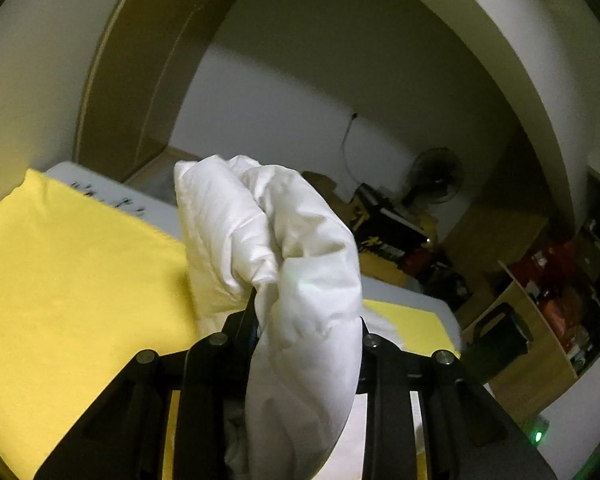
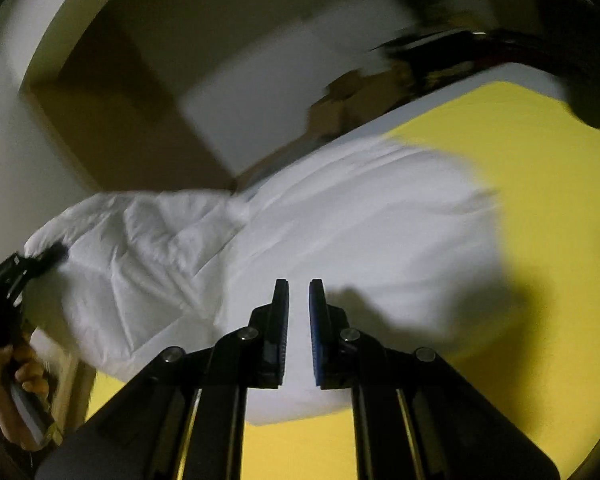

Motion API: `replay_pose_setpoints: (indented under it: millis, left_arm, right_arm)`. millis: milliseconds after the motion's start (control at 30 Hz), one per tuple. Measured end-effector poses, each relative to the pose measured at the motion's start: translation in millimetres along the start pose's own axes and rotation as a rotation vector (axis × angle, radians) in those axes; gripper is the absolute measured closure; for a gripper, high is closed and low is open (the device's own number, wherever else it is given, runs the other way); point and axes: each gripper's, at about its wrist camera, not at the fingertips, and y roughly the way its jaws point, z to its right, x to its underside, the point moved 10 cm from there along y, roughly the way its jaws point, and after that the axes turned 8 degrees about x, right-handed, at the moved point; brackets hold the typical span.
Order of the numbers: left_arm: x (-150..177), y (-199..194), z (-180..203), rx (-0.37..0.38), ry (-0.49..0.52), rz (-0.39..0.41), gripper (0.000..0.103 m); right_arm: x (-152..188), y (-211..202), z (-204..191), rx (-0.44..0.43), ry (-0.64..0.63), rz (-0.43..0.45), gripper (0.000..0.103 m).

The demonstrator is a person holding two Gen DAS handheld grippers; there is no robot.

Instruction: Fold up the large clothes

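White garment (image 2: 340, 232) lies bunched on the yellow sheet (image 2: 540, 200); my left gripper (image 1: 300, 300) pinches one corner up above that sheet, and my right gripper (image 2: 299, 292) hangs over it, jaws narrow, empty.

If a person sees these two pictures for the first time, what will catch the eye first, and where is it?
First comes the white garment: in the left wrist view a bunched fold of it fills the centre, clamped in the left gripper and lifted above the yellow sheet. In the right wrist view it spreads across the middle of that bright sheet, its left end raised. In front, the right gripper is shut and holds nothing.
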Motion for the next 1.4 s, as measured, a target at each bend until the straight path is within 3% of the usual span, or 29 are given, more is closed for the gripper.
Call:
replay_pose_setpoints:
  millis: [200,333,433,500,567,633,667,700,767,900,1000,1133,1233,1400]
  left_arm:
    - [48,64,116,0.024,0.118,-0.062,0.074]
    - [121,133,168,0.005,0.239,-0.194,0.074]
    - [180,177,183,-0.014,0.311,-0.313,0.07]
    - [206,190,197,-0.024,0.394,-0.337,0.058]
    - [235,202,205,-0.009,0.473,-0.401,0.02]
    - [256,206,207,-0.015,0.543,-0.433,0.009]
    - [261,209,205,-0.017,0.561,-0.442,0.005]
    - [263,215,198,-0.011,0.559,-0.451,0.003]
    - [262,219,189,0.013,0.52,-0.472,0.001]
    - [249,206,186,0.138,0.445,-0.485,0.0]
    - [232,164,192,0.268,0.365,-0.478,0.0]
    - [191,76,182,0.395,0.291,-0.339,0.0]
    - [153,20,153,0.384,0.29,-0.226,0.0]
    - [93,-47,80,0.226,0.297,-0.078,0.0]
  right_arm:
    - [-1,-27,75,0.045,0.116,0.03,0.089]
    - [10,-42,98,0.03,0.151,0.022,0.089]
    - [19,-54,111,0.022,0.171,0.017,0.089]
    - [22,-61,121,0.017,0.172,0.018,0.089]
    - [24,-66,124,0.018,0.17,0.026,0.089]
    - [22,-66,130,0.023,0.179,0.035,0.082]
    - [22,-68,133,0.025,0.193,0.042,0.073]
    - [20,-68,134,0.022,0.202,0.046,0.063]
    - [17,-70,131,0.004,0.219,0.05,0.061]
    - [7,-78,127,-0.009,0.205,0.065,0.059]
    - [-8,-93,127,-0.001,0.185,0.116,0.053]
    - [-33,-114,114,-0.001,0.155,0.171,0.043]
    - [-38,-110,86,-0.036,0.113,0.132,0.038]
    - [-16,-72,24,-0.173,0.061,-0.027,0.036]
